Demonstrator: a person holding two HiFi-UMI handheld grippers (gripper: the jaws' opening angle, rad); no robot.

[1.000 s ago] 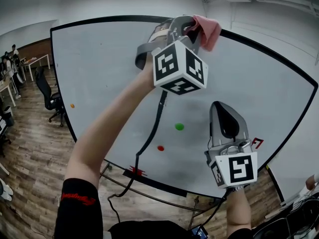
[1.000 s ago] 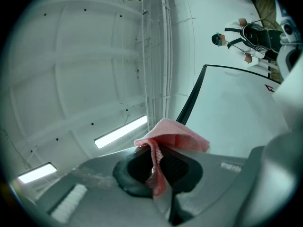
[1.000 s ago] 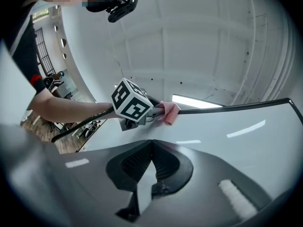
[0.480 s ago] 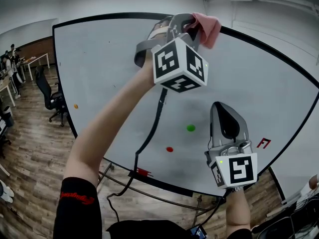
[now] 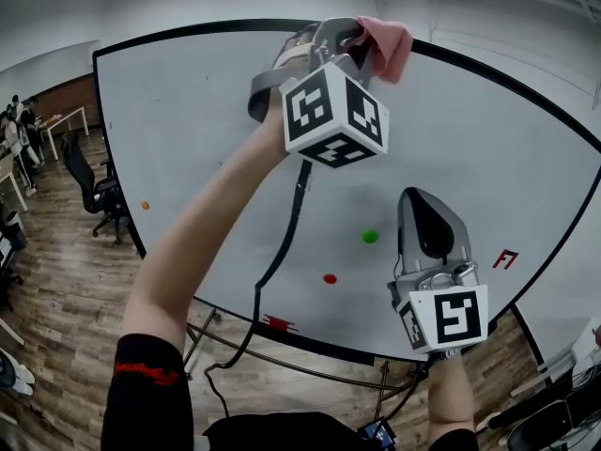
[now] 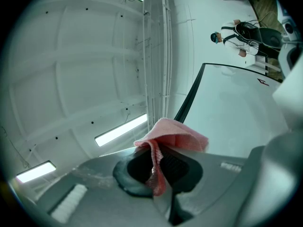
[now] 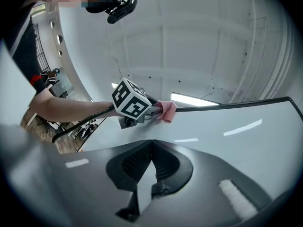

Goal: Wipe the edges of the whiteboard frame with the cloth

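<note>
Cloth (image 5: 387, 45), pink and crumpled, is pinched in the fingers (image 6: 142, 167) of your left gripper (image 5: 360, 38), which have closed on a fold of it while the rest bunches out past the tips. You hold that gripper high, arm stretched up, and the cloth lies against the black frame (image 5: 188, 32) along the top edge of the whiteboard (image 5: 197, 130); your right gripper view shows the same, with the pink bunch touching the dark upper rail. Your right gripper (image 5: 424, 200) is lower and to the right, in front of the board's white face and well apart from the cloth. Its fingers are pressed together with nothing between them. On the board below your left arm are a green magnet (image 5: 370, 237) and a red magnet (image 5: 330, 278) near each other, and an orange magnet (image 5: 145, 205) close to the left edge. A black cable (image 5: 282, 252) hangs from your left gripper across the board. Office chairs (image 5: 99, 194) stand on the wooden floor (image 5: 56, 289) to the left.
</note>
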